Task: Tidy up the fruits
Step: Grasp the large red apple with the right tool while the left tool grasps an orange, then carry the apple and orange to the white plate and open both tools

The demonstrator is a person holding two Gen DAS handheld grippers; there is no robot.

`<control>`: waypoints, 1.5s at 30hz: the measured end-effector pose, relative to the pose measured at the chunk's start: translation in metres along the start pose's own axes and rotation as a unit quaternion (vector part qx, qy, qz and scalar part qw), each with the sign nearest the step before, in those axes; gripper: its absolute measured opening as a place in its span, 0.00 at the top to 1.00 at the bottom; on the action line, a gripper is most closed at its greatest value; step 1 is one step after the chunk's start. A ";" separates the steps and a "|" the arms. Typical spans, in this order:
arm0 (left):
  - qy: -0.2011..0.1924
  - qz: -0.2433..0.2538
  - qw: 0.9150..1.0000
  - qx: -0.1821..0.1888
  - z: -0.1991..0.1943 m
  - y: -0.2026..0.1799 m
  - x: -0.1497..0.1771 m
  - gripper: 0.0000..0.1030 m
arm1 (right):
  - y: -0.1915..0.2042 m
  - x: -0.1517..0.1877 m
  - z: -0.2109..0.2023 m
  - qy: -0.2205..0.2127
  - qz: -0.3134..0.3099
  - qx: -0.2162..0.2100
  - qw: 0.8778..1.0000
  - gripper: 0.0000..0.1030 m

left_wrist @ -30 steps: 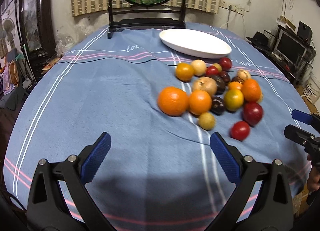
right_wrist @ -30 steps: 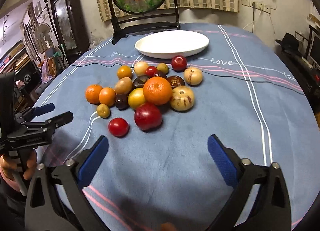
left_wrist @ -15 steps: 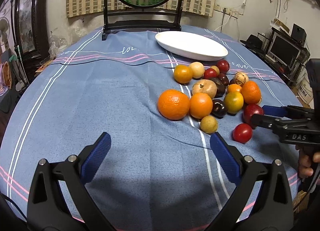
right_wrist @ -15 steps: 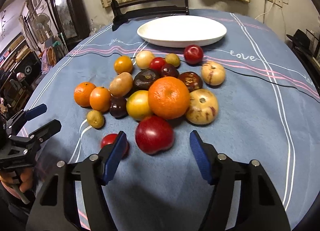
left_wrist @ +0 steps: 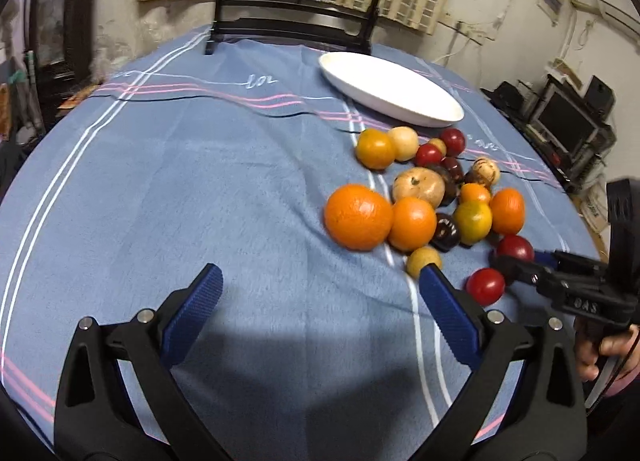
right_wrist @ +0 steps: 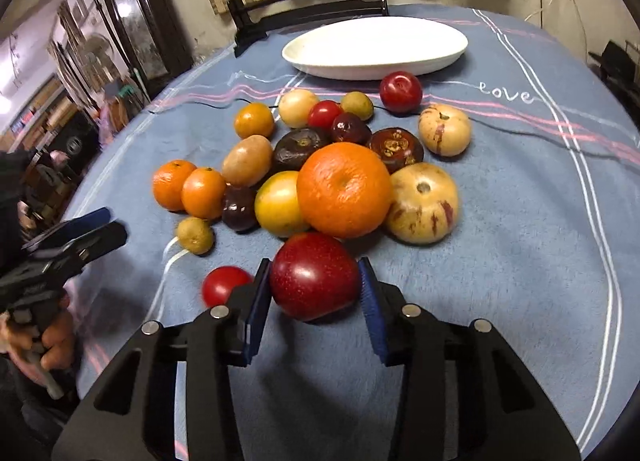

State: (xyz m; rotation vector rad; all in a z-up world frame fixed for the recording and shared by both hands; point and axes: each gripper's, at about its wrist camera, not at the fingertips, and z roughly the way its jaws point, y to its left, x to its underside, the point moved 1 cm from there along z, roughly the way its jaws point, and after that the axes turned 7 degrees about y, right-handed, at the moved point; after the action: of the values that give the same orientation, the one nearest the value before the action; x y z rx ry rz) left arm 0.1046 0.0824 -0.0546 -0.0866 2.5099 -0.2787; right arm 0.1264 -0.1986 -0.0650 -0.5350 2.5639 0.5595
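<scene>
The right gripper (right_wrist: 314, 287) fingers are closing around the red apple (right_wrist: 314, 276) at the pile's near edge, hiding its sides; contact is unclear. The left gripper (left_wrist: 320, 297) fingers are wide apart, empty.

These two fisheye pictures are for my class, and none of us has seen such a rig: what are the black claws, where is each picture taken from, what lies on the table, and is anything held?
No robot: a person holds a hand-operated gripper in each hand, each with a camera looking along its jaws. One picture looks from the left gripper, whose jaws stand wide with nothing between. The other looks from the right gripper, whose jaws are closing around a dark red fruit; I cannot tell if both pads touch it. On the blue tablecloth lie a heap of mixed fruits, including a big orange and a small red fruit, and an empty white plate.
</scene>
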 end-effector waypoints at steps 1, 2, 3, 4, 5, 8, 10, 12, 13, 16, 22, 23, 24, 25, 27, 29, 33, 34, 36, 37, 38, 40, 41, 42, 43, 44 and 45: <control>0.006 0.010 1.000 0.012 0.003 0.001 -0.005 0.12 | -0.002 0.002 -0.004 -0.005 0.004 -0.005 1.000 0.58; 0.014 0.023 0.999 0.020 0.007 0.001 -0.011 0.16 | -0.004 0.003 -0.006 -0.009 0.007 -0.006 1.000 0.58; 0.020 0.033 0.999 0.023 0.010 0.000 -0.014 0.22 | -0.007 0.006 -0.008 -0.011 0.011 -0.009 1.000 0.58; 0.025 0.051 0.998 0.025 0.014 -0.001 -0.020 0.27 | -0.009 0.008 -0.009 -0.012 0.016 -0.012 1.000 0.58; 0.030 0.071 0.997 0.017 0.018 -0.003 -0.024 0.29 | -0.011 0.009 -0.010 -0.014 0.020 -0.017 1.000 0.58; 0.040 0.118 0.992 0.005 0.030 -0.008 -0.031 0.31 | -0.011 0.011 -0.015 -0.029 0.022 -0.020 0.999 0.58; 0.039 0.136 0.990 0.007 0.031 -0.011 -0.033 0.32 | -0.011 0.012 -0.017 -0.034 0.021 -0.025 0.999 0.58; 0.039 0.161 0.986 0.017 0.032 -0.016 -0.035 0.32 | -0.011 0.014 -0.018 -0.040 0.020 -0.030 0.999 0.58; 0.041 0.169 0.984 0.025 0.033 -0.018 -0.036 0.32 | -0.012 0.014 -0.018 -0.041 0.022 -0.032 0.998 0.58; 0.048 0.204 0.977 0.045 0.040 -0.025 -0.037 0.32 | -0.015 0.014 -0.018 -0.043 0.028 -0.037 0.998 0.58; 0.053 0.243 0.966 0.068 0.047 -0.027 -0.041 0.41 | -0.015 0.016 -0.021 -0.052 0.030 -0.040 0.997 0.58; 0.054 0.250 0.964 0.074 0.046 -0.026 -0.039 0.45 | -0.016 0.016 -0.021 -0.053 0.031 -0.040 0.997 0.58; 0.055 0.254 0.963 0.075 0.046 -0.024 -0.038 0.49 | -0.016 0.016 -0.021 -0.053 0.032 -0.040 0.997 0.58; 0.058 0.255 0.962 0.075 0.048 -0.022 -0.038 0.54 | -0.016 0.016 -0.021 -0.054 0.033 -0.041 0.997 0.58; 0.063 0.247 0.963 0.089 0.048 -0.016 -0.041 0.54 | -0.017 0.016 -0.021 -0.053 0.034 -0.043 0.997 0.58; 0.063 0.245 0.963 0.091 0.050 -0.017 -0.042 0.54 | -0.017 0.015 -0.020 -0.053 0.033 -0.044 0.997 0.58; 0.066 0.249 0.962 0.087 0.053 -0.019 -0.044 0.54 | -0.016 0.015 -0.021 -0.052 0.034 -0.043 0.997 0.58; 0.069 0.245 0.963 0.091 0.054 -0.017 -0.045 0.53 | -0.016 0.015 -0.021 -0.052 0.034 -0.044 0.997 0.58; 0.075 0.238 0.964 0.096 0.055 -0.015 -0.046 0.52 | -0.016 0.015 -0.021 -0.052 0.034 -0.043 0.997 0.58; 0.076 0.240 0.963 0.095 0.055 -0.016 -0.045 0.54 | -0.016 0.015 -0.020 -0.052 0.034 -0.044 0.997 0.58; 0.075 0.244 0.963 0.091 0.054 -0.017 -0.044 0.54 | -0.017 0.015 -0.020 -0.052 0.033 -0.044 0.997 0.58; 0.071 0.250 0.962 0.079 0.052 -0.020 -0.041 0.55 | -0.017 0.015 -0.021 -0.051 0.033 -0.046 0.997 0.58; 0.071 0.248 0.963 0.077 0.051 -0.020 -0.041 0.55 | -0.017 0.016 -0.020 -0.050 0.034 -0.047 0.997 0.58; 0.070 0.243 0.964 0.078 0.050 -0.020 -0.041 0.55 | -0.017 0.016 -0.020 -0.048 0.034 -0.050 0.997 0.58; 0.068 0.234 0.966 0.082 0.047 -0.018 -0.043 0.56 | -0.018 0.015 -0.020 -0.046 0.035 -0.051 0.997 0.58; 0.065 0.227 0.968 0.084 0.044 -0.017 -0.045 0.56 | -0.019 0.014 -0.020 -0.043 0.035 -0.051 0.997 0.58; 0.059 0.222 0.969 0.085 0.039 -0.017 -0.047 0.56 | -0.020 0.013 -0.021 -0.038 0.035 -0.051 0.997 0.58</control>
State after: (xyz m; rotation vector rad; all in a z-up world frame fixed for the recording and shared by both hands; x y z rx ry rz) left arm 0.1660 0.0649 -0.0553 0.5694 2.5247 -0.3176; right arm 0.1175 -0.2284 -0.0602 -0.4510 2.4997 0.7233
